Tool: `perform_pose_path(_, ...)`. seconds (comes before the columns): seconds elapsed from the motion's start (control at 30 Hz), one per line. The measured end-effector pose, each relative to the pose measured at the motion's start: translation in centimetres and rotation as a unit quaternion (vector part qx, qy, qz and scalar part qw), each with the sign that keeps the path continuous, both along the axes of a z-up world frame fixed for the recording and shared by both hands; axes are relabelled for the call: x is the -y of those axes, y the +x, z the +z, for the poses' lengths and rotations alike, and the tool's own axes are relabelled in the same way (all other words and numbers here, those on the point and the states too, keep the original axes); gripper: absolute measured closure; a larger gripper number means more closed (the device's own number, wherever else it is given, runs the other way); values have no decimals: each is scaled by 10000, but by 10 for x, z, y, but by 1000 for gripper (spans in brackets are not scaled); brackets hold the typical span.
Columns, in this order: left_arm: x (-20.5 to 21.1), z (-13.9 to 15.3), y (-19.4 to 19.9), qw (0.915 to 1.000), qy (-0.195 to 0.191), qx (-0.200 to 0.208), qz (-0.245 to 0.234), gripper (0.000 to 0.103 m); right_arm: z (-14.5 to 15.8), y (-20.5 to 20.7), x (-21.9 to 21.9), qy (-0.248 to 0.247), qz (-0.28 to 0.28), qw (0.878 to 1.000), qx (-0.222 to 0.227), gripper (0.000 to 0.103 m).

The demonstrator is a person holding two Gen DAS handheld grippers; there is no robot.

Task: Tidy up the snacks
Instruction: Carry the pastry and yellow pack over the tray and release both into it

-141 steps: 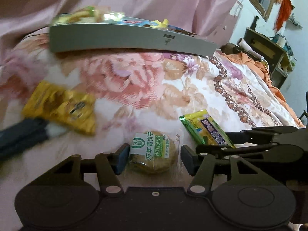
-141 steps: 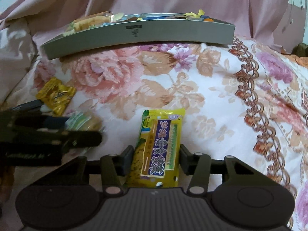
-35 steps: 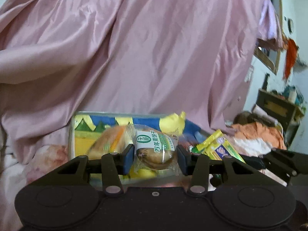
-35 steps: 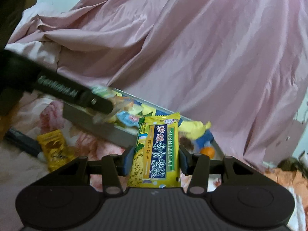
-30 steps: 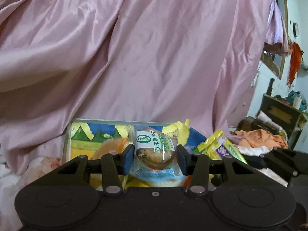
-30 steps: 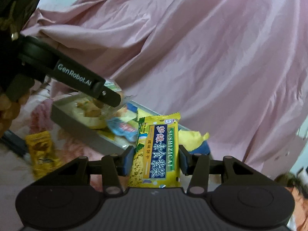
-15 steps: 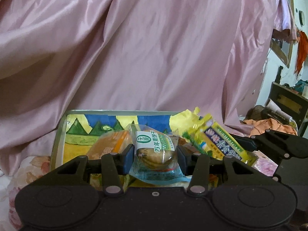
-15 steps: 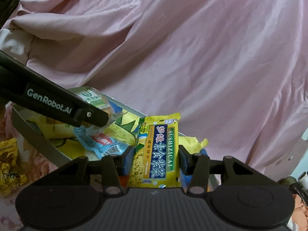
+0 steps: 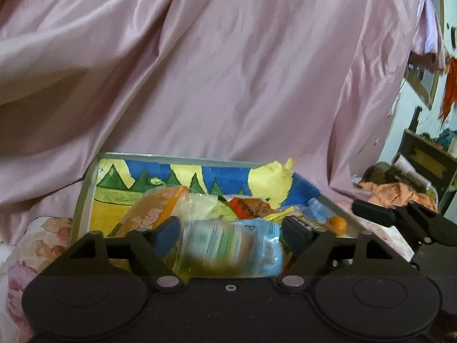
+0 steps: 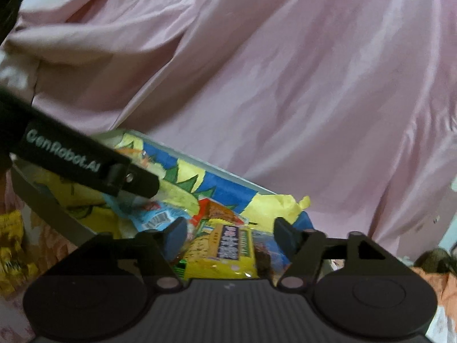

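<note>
Snacks drop free at twelve o'clock between our opening grippers: blurred green-labelled clear-wrapped biscuit (image 9: 228, 250) inside the left gripper (image 9: 232, 233), yellow foil packet with purple label (image 10: 225, 250) inside the right gripper (image 10: 228, 235).

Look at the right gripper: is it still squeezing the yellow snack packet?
No, the right gripper is opening, its pads clear of the yellow snack packet in the tray.

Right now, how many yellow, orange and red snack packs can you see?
Yellow packs: 2 (purple-label pack in the tray, crinkly pack outside it)
Orange pack: 1
Red pack: 1
Total: 4 that I can tell apart
</note>
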State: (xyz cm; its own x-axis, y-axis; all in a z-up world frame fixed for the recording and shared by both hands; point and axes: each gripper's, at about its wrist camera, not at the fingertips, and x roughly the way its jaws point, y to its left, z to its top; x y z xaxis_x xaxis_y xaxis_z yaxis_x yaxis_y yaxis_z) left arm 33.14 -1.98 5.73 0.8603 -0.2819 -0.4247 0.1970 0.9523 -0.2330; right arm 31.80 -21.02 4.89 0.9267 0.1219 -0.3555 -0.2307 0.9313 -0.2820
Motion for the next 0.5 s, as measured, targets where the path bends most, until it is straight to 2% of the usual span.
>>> perform_pose_path(0.1, -3, 7, -14, 9999, -38, 132, 47, 7, 12, -16, 8, 319, -102, 9993, 165, 13)
perform_pose_path(0.2, -7, 15, -32, 9995, -54, 294, 60, 1, 22, -33, 16, 588, -217, 9975, 336, 5)
perform_pose_path(0.3, -12, 21, -52, 9991, -66, 404, 96, 1, 33, -53, 22, 879, -378, 9942, 484, 1)
perform_pose_path(0.5, -30, 30, -95, 9983, -17, 556, 157, 1, 47, -92, 34, 1293, -711, 9865, 708, 0)
